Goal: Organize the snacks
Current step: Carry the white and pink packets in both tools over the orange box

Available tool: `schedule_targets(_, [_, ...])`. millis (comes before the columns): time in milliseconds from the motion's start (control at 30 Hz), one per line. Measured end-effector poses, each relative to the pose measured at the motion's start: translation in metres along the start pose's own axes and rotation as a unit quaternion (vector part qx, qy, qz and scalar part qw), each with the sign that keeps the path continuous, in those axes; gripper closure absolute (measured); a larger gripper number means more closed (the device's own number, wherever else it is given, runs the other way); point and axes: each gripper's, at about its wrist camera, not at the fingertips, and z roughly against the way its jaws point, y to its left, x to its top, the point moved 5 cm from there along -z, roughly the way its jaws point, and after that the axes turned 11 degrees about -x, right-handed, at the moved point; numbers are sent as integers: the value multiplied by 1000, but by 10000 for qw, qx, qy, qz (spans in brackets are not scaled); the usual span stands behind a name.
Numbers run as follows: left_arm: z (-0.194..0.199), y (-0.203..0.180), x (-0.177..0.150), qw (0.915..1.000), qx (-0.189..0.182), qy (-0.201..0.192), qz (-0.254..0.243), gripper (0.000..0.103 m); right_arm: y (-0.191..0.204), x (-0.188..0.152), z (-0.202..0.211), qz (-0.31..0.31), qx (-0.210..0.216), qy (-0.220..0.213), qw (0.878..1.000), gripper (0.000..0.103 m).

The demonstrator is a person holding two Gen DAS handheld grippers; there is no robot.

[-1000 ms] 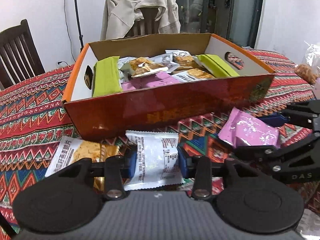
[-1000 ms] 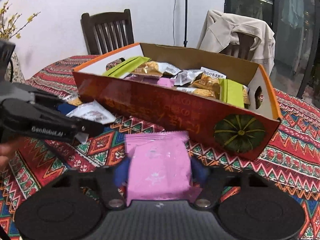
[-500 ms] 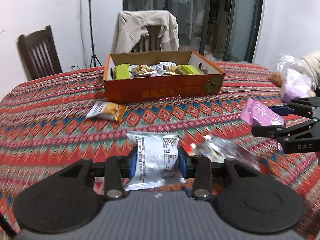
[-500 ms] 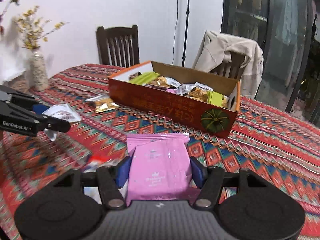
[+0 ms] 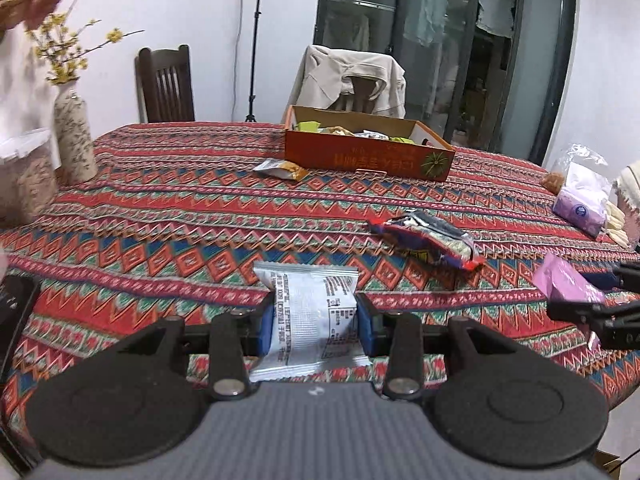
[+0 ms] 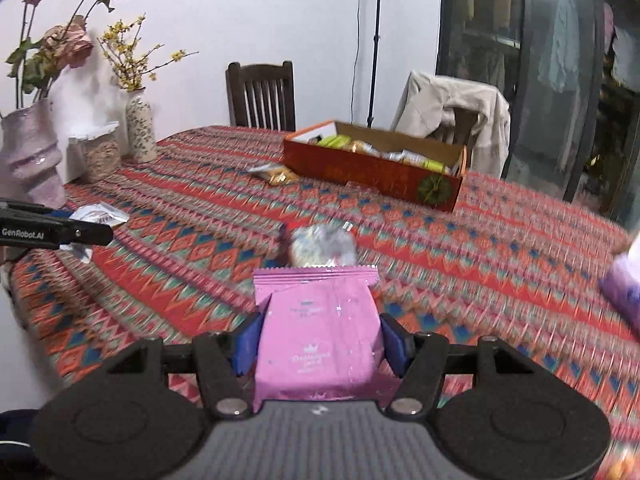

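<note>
Patterned tablecloth (image 5: 168, 216) — dining room, snack box (image 5: 366, 158)

Open cloth in the middle, clutter at the edges

Between the near edge of the bench (image 5: 168, 216) and the orange box (image 5: 368, 158) the patterned cloth lies mostly bare; only a red-and-blue snack bag (image 5: 428, 236) sits mid-way and an orange packet (image 5: 282, 169) lies just before the box's left end. Two vases (image 6: 140, 128) (image 6: 32, 152) and a jar (image 6: 100, 152) crowd the left rim; plastic bags (image 5: 580, 192) crowd the right rim. Chairs stand behind the box.
</note>
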Motion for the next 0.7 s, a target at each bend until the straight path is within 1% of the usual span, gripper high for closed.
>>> schedule_targets(167, [12, -1, -5, 10000, -4, -68, 7, 63, 11, -16, 12, 4, 10, 74, 10000, 42])
schedule_targets(267, [15, -1, -5, 9999, -30, -104, 30, 63, 10, -17, 15, -49, -23, 54, 10000, 42])
schedule_targets(367, [17, 0, 6, 9998, -84, -178, -2, 63, 4, -13, 19, -108, -22, 23, 9999, 42])
schedule_targets(433, [17, 2, 19, 9995, -192, -229, -37, 63, -2, -5, 20, -110, -14, -35, 9999, 42])
schedule_targets(533, [10, 3, 51, 9984, -450, -296, -148, 63, -17, 15, 21, -92, 47, -160, 9998, 42])
schedule_targets(633, [-4, 5, 90, 9965, -756, -289, -230, 63, -38, 46, 20, -53, 123, -306, 9994, 42])
schedule_targets(700, [-16, 6, 119, 9954, -836, -334, -327, 63, -53, 73, 18, -19, 196, -393, 9990, 42])
